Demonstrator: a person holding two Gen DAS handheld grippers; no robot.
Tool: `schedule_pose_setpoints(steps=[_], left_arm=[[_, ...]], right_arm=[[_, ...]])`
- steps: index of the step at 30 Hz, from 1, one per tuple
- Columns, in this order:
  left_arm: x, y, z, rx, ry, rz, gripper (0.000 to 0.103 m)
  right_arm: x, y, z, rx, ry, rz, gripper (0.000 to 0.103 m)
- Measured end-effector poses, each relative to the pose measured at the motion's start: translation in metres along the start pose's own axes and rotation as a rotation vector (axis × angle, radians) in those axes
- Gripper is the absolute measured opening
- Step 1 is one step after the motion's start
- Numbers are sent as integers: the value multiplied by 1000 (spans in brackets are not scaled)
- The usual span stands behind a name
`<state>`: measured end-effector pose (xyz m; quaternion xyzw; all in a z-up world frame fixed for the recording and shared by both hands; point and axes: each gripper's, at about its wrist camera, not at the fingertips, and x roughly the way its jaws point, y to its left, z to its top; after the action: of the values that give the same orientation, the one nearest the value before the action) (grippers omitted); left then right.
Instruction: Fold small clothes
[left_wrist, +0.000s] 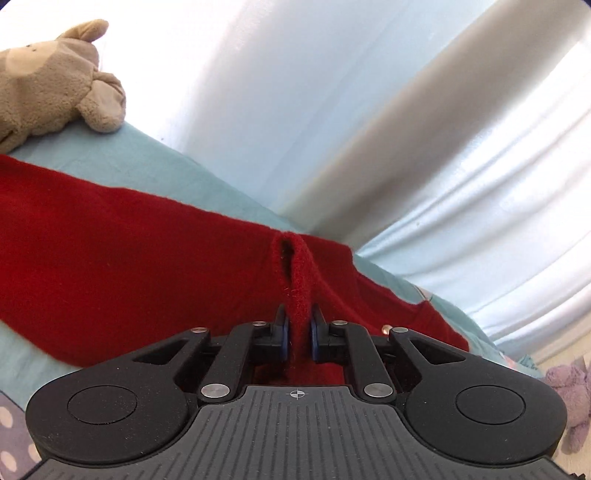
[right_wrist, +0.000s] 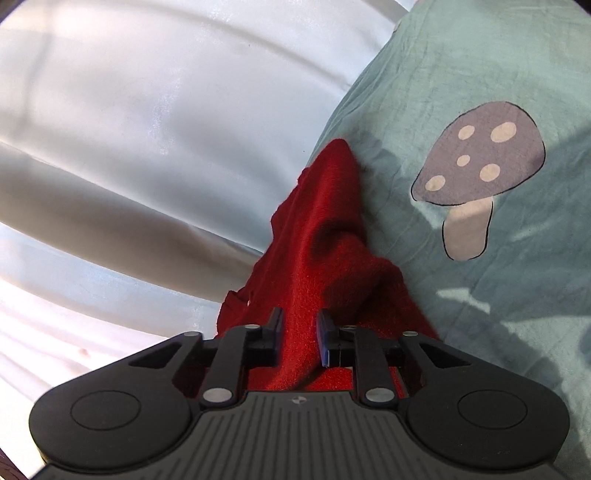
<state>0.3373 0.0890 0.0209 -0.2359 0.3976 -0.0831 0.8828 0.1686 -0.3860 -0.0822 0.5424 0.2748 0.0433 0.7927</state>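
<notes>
Left gripper (left_wrist: 299, 325) pinching fuzzy red garment (left_wrist: 147, 266), teal sheet (left_wrist: 140, 155)

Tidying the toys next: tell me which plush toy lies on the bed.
The beige plush animal, lying on the teal sheet beyond the red garment; the purple plush lies beside the bed.

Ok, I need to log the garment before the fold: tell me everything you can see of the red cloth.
The red cloth looks like soft, fuzzy fleece or knit, plain deep red. Most lies spread on the teal bedsheet. The left tool pinches a raised ridge of it; the right tool grips a thicker, bunched fold near the bed's edge.
</notes>
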Motion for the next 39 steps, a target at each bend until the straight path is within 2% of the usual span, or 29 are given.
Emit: schedule_pose_setpoints(steps=[6, 7, 9, 11, 15, 18, 21, 23, 24, 27, 29, 32, 35, 39], left_arm=[[5, 13, -6, -12, 41, 28, 13], [5, 14, -8, -8, 46, 33, 13], [6, 15, -11, -8, 52, 35, 13], [4, 17, -11, -13, 52, 31, 13], [-1, 19, -8, -32, 44, 9, 13], [-4, 14, -8, -29, 36, 0, 13], [-5, 9, -10, -24, 40, -14, 13], [-6, 6, -11, -7, 43, -6, 13], [-6, 6, -12, -2, 46, -4, 13], [2, 7, -16, 9, 76, -27, 13], [16, 7, -21, 42, 106, -7, 13], [38, 12, -32, 63, 155, 76, 13], [37, 17, -35, 54, 146, 75, 13], [27, 12, -28, 90, 116, 69, 13]], right_arm=[[6, -4, 6, 18, -48, -2, 32], [8, -5, 7, 32, -37, -20, 32], [9, -6, 7, 87, -17, 6, 32], [5, -2, 5, 59, -5, -3, 33], [-6, 0, -11, 11, 35, -59, 45], [-3, -4, -15, 3, 51, -87, 45], [7, -5, -8, 19, 24, -48, 45], [14, -5, -3, 30, 5, -51, 24], [14, -4, -1, 17, -19, -53, 9], [-1, 7, 3, -101, -137, -94, 9], [-7, 13, 4, -216, -196, -180, 9], [2, 12, 4, -278, -157, -251, 9], [10, 20, -6, -397, -122, -311, 9], [12, 36, -18, -534, -136, -344, 9]])
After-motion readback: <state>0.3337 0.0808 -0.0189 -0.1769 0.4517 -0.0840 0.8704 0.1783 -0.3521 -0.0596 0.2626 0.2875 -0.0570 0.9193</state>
